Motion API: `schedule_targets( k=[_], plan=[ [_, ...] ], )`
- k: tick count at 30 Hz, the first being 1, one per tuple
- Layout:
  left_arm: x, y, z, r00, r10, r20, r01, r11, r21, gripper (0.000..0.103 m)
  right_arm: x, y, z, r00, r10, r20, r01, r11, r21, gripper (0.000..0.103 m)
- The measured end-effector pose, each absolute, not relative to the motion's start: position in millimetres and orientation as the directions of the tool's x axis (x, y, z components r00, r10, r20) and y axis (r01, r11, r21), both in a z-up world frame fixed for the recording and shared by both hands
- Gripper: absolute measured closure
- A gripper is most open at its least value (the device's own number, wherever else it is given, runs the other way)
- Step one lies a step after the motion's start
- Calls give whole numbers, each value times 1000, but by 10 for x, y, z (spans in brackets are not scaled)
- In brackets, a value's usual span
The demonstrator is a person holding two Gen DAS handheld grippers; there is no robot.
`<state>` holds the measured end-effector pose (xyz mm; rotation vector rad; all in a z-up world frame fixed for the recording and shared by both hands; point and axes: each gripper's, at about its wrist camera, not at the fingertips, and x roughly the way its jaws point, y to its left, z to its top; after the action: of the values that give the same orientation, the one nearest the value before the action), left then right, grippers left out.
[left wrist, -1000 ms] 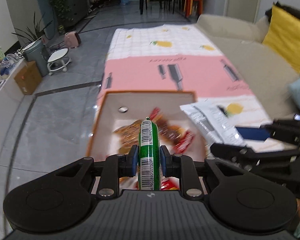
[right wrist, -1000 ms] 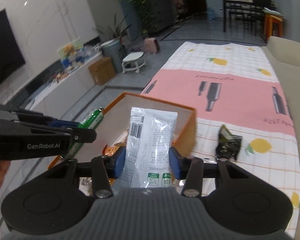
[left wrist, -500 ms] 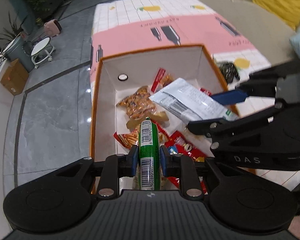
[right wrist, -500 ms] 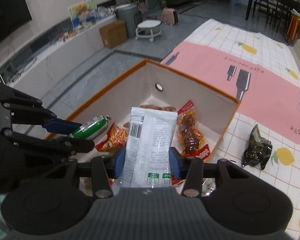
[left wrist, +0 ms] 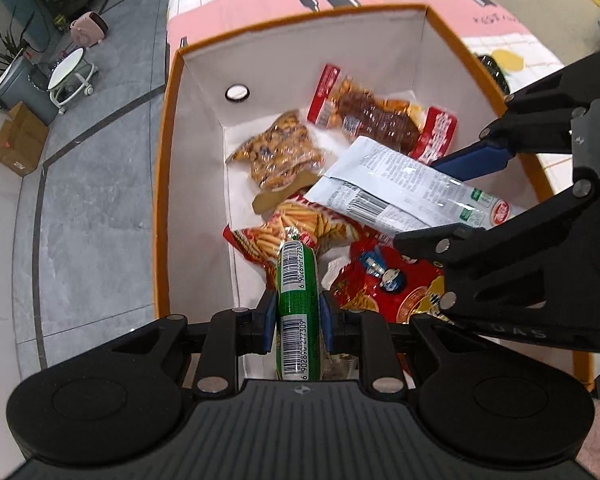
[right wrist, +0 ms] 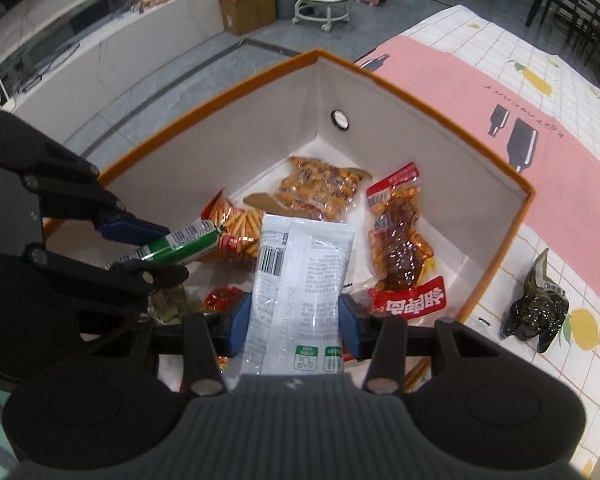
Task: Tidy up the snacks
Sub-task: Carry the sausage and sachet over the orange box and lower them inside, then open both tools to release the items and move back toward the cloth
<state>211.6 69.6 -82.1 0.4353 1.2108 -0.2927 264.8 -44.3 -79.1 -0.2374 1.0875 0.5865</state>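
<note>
An orange-rimmed box (left wrist: 162,184) (right wrist: 496,168) with white walls holds several snack packets. My left gripper (left wrist: 297,322) is shut on a green sausage stick (left wrist: 296,312) (right wrist: 176,242) and points down into the box's near left part. My right gripper (right wrist: 294,322) is shut on a white snack packet (right wrist: 300,296) (left wrist: 396,188), held over the box's middle, above a red-and-brown meat packet (right wrist: 400,240). In the left wrist view the right gripper (left wrist: 468,196) reaches in from the right side.
A dark green packet (right wrist: 538,308) lies on the lemon-print cloth (right wrist: 540,92) just outside the box's right wall. Left of the table is grey floor with a cardboard box (right wrist: 246,8) and a white stool (right wrist: 322,6).
Both grippers have come down and tilted over the box, each still holding its snack. The box now fills both views, and the white packet has moved from beside the box to above its inside.
</note>
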Motion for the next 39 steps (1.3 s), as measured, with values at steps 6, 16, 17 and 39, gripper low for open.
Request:
schedule_targets(
  k=[6,16,17,39],
  plan=[
    [2126,708,-886,307,32,-951,433,885,170,77,2646,-391,-846,335,301,-893,-582,811,56,57],
    [2046,635,-755,326,50,-944,464,861,206,43,2649,-529,-706,348,342,-873,-554,826,102,39],
    [2033,628,-734,330,49,-943,467,859,208,41,2647,-561,-670,353,352,-867,-549,828,112,37],
    [1379,95,22,626,-94,-774,316,938,142,36,2047,-1708,57,664,380,-644,-349,919,183,26]
  ],
)
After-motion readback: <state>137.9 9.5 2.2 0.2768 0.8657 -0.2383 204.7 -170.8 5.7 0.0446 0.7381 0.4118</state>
